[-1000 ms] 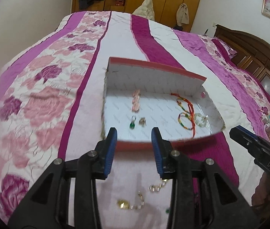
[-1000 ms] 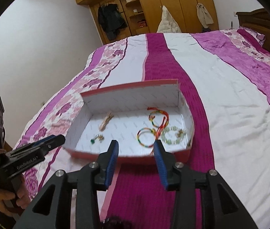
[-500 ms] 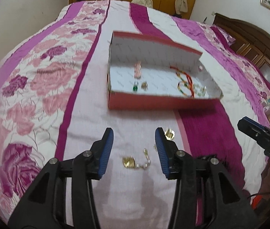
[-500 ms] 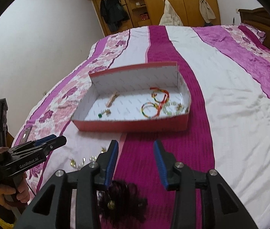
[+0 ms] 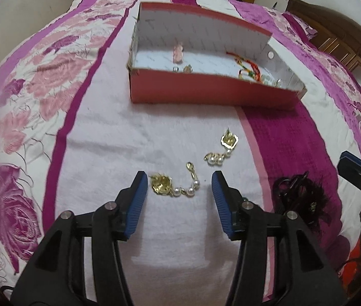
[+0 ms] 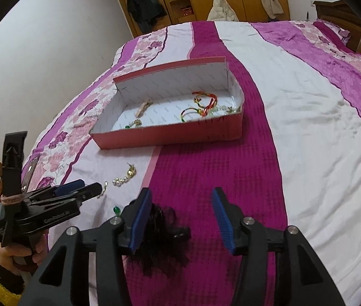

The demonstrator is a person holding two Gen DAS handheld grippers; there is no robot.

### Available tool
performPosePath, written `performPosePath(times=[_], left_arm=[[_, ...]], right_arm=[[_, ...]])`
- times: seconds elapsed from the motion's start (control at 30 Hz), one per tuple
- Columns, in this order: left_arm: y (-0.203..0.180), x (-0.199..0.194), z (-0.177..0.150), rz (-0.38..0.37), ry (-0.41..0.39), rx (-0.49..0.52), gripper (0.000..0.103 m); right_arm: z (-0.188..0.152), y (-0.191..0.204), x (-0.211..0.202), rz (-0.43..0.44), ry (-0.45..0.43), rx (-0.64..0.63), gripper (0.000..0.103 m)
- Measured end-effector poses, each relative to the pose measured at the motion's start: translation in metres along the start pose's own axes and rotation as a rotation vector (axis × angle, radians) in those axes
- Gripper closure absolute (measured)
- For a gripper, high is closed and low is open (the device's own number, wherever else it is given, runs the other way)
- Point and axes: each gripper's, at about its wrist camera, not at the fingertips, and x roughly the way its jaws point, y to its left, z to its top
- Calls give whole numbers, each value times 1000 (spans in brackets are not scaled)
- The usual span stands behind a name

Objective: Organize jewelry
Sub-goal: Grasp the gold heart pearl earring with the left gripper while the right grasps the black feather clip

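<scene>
Pick-up step. Left gripper [image 5: 177, 182] jaws just opened, straddling gold-and-pearl drop earring [image 5: 174, 187], ungripped. Right gripper [image 6: 180, 204] likewise opened, empty, over black feathery hair ornament [image 6: 164, 239]. Next: lower, close, carry to red cardboard box [image 5: 206, 91].

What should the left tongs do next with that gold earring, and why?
Probably drop a little lower and close on the gold earring. The left tongs have just been opening, and the earring lies on the bed between the open pads, not yet pinched. The box ahead already holds other jewelry.
</scene>
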Motion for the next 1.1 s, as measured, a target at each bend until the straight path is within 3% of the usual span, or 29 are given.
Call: performPosePath(times=[0.3,0.33,0.43,0.5,1.1], left_arm=[[0,9,-8,23,-15,-2,59],[0,9,-8,24,-19,-3,62],[1,9,-9,34,-26,8,84],[3,8,-9,23,-27,3,88],[10,-19,0,-65,-90,-52,89]], right_arm=[[-8,1,1,25,27,18,43],[-9,3,2,28,32,14,42],[-12,10,5,34,50,-1,41],[-13,13,8,40,60,-12,40],[-27,39,41,11,156,-120,36]])
